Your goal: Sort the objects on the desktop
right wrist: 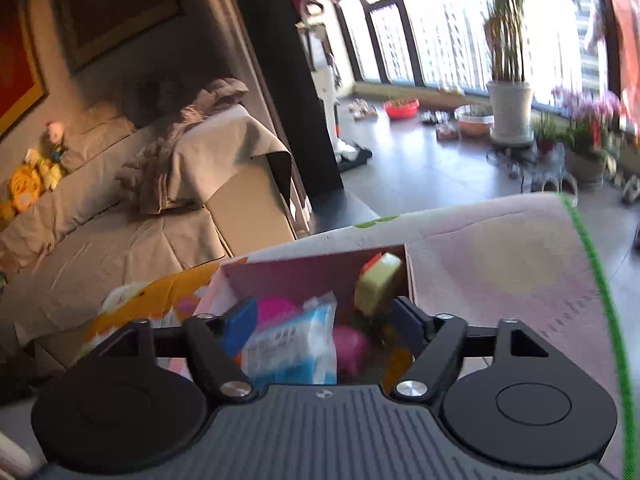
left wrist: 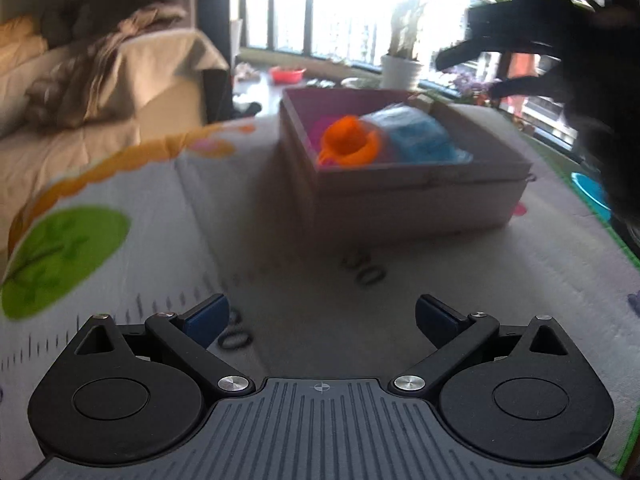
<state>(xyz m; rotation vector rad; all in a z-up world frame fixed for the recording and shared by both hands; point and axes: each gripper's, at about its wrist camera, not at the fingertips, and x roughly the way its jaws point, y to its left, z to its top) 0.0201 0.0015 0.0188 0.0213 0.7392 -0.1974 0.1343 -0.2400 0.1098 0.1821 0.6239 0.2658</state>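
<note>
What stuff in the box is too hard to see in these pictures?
- Left wrist view: the pink thing is mostly hidden behind the orange toy and the box wall; motion blur softens everything.
- Right wrist view: the blue packet has print too blurred to read.
- Right wrist view: the box bottom is hidden by the right gripper body.
- Left wrist view: the dark blurred shape at the upper right cannot be identified.

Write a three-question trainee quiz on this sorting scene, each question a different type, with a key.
1. True or false: the left tool is shut on the orange cup.
2. The blue packet lies: A) in the pink box; B) on the sofa; C) on the floor.
3. Fill in: the right tool hangs over the ____.

Key: 1 false, its fingers are apart and empty; 2 A; 3 box.
</note>
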